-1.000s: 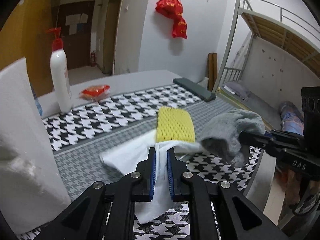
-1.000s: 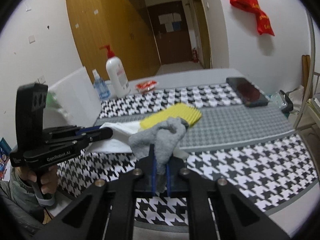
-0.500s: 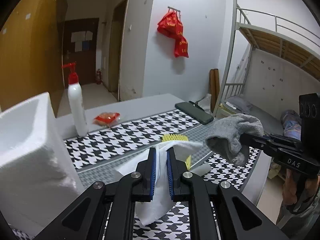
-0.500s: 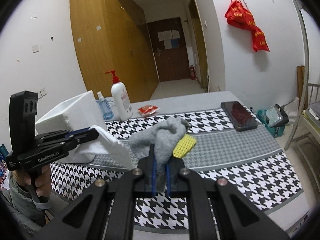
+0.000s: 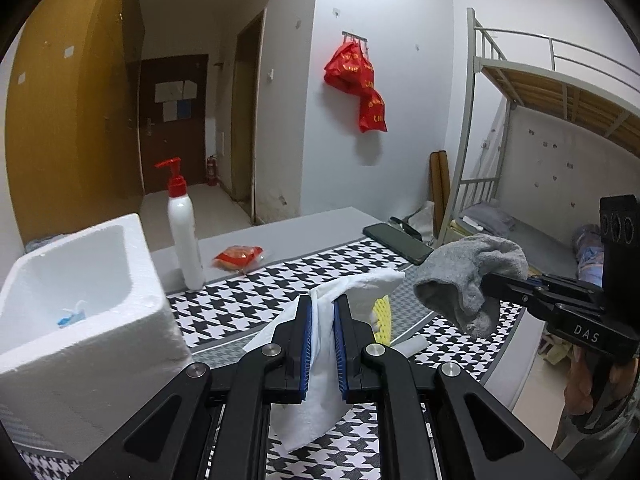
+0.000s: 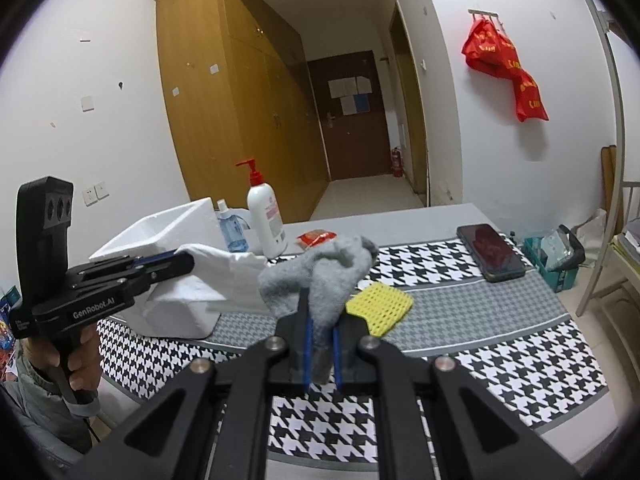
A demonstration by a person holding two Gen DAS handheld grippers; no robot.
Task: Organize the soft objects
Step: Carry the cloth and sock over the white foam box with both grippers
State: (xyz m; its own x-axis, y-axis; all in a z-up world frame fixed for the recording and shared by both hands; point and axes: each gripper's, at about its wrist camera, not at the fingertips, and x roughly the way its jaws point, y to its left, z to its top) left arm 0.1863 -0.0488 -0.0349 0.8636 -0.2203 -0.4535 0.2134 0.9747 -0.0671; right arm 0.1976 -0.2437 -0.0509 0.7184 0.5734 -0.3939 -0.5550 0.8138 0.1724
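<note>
While both cloths hang clear of the table, the step in hand looks like carrying them to the foam box.

Left wrist view: left gripper is clamped on the white cloth, which droops below the pads and peaks ahead of the tips. Foam box stands open to the left of the tongs, near. Judgement: swing left, keep the trailing hem above the box rim, release only once over the cavity.

Right wrist view: right gripper is clamped on the grey towel, bunched over its tips. Yellow sponge lies on the table just right of the tips. Judgement: let the left tongs go first, since both converging on the box risks a clash.
</note>
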